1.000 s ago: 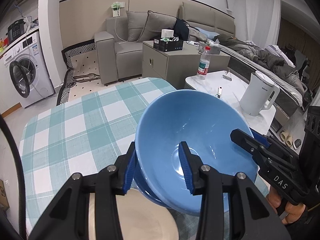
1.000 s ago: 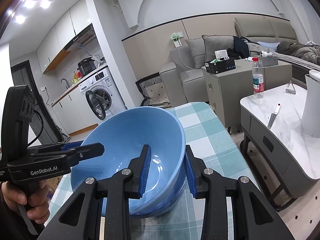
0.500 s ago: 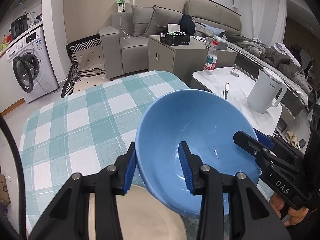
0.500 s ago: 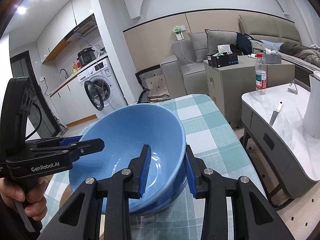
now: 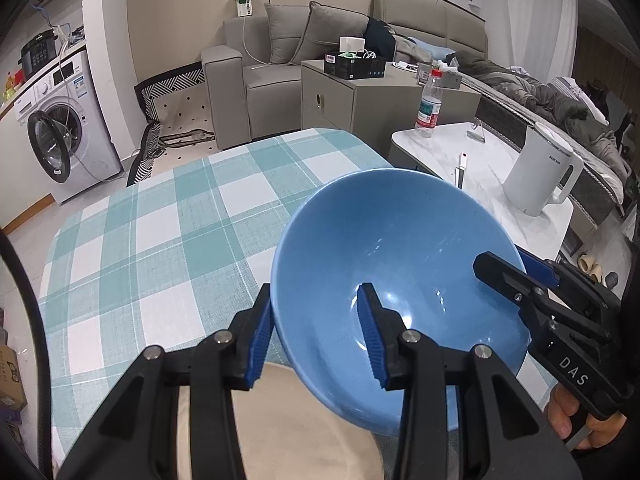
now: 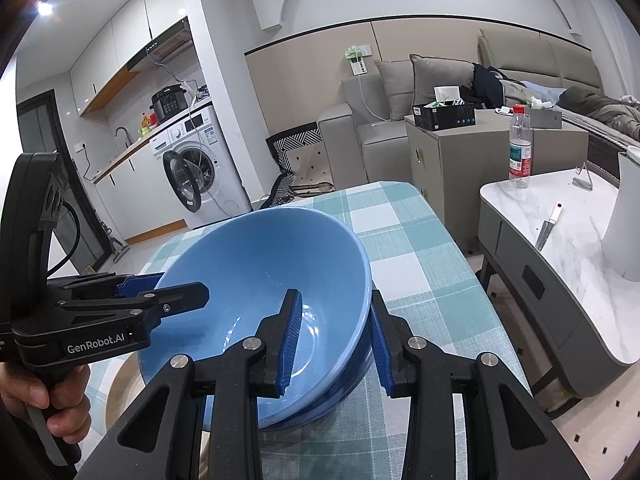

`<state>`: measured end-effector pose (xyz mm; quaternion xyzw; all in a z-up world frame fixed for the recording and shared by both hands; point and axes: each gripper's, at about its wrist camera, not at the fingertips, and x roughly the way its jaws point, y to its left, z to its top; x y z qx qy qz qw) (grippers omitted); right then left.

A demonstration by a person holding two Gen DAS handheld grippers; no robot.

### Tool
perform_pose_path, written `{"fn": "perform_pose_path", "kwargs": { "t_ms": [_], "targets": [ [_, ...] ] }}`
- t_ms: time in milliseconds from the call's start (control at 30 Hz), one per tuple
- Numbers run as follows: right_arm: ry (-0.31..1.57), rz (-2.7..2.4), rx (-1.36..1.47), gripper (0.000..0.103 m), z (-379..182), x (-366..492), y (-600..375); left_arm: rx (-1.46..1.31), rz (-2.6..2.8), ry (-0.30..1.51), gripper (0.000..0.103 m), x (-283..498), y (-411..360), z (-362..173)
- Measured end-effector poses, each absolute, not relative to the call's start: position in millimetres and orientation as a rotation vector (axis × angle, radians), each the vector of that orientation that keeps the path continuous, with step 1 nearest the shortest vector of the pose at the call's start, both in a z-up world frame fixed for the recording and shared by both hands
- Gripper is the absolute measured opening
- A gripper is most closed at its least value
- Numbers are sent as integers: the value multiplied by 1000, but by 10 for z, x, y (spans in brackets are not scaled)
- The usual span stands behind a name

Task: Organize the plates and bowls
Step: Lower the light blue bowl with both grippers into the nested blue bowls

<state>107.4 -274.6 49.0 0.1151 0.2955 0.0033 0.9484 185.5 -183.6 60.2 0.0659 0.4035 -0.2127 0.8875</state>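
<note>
Left wrist view: your left gripper (image 5: 316, 332) is pinching the near rim of the blue bowl (image 5: 400, 280), one blue pad outside the wall and one inside. You are holding the bowl tilted over the edge of the beige plate (image 5: 288, 424) lying just below the fingers. From the right, your right gripper (image 5: 500, 272) is clamping the opposite rim of the same bowl.

Right wrist view: the right gripper (image 6: 336, 336) is squeezing the bowl wall between its pads, and a second blue bowl (image 6: 352, 392) is sitting nested right beneath the held one. Your left hand (image 6: 44, 396) is gripping its handle at the lower left.

Beyond the bowls, the teal checked tablecloth (image 5: 160, 240) is stretching away. To the right, a white kettle (image 5: 540, 176) and a water bottle (image 5: 429, 108) are standing on the marble side table (image 5: 492, 184). Farther back, a washing machine (image 5: 60, 140) is standing with its door open.
</note>
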Motion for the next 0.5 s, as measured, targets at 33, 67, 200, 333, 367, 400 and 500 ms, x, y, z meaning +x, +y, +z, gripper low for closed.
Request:
{"fn": "perform_pose_path", "kwargs": {
  "t_ms": [33,67,200,333,367,400,500],
  "targets": [
    [603,5,231,34,484,1073,-2733,136,-441,839,40,1855,-1835,595],
    [605,4,229,34,483,1070,-2726,136,-441,841,40,1856,-1832,587],
    [614,-1,221,34,461,1088,-2714,148,-437,847,40,1853,-1835,560],
    [622,-5,211,34,442,1105,-2695,155,-434,851,40,1858,-1830,529],
    [626,-7,206,34,440,1107,-2690,156,-433,852,40,1857,-1828,521],
    [629,-9,200,34,435,1112,-2683,158,-430,853,40,1858,-1826,508],
    [634,-14,190,34,423,1122,-2656,169,-424,863,40,1851,-1827,465]
  ]
}}
